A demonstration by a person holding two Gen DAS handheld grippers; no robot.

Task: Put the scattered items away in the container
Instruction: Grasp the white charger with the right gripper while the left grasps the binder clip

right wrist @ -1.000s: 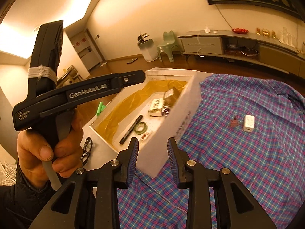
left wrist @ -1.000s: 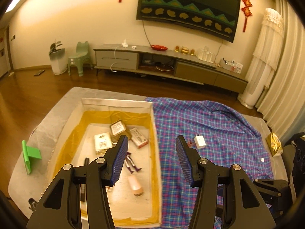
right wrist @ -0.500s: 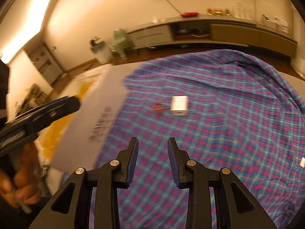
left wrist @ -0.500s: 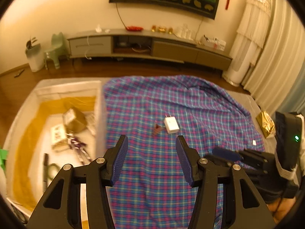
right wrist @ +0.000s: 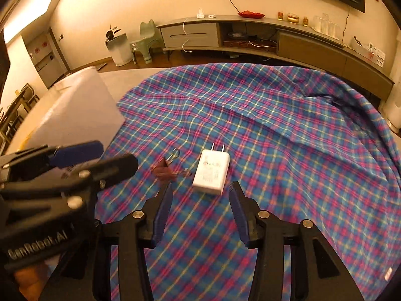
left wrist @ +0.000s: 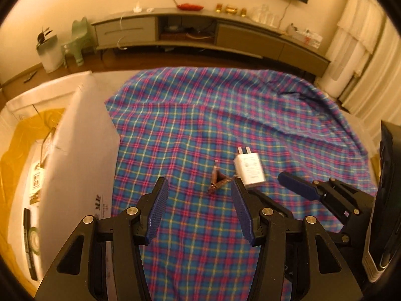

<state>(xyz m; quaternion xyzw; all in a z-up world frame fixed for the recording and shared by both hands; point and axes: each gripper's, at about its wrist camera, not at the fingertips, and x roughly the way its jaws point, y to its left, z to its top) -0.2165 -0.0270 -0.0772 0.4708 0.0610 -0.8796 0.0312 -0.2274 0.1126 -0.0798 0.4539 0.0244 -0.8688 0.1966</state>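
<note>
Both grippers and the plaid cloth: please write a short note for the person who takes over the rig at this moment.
Left gripper: open, empty, aimed at the small brown clip.
Right gripper: jaws opening, nothing between them, just short of the white charger.
Both items lie side by side on the plaid cloth.
Done: the white box on the left already holds a black marker and small packets.
Left: pick up the charger and the clip and put them in the box.
</note>
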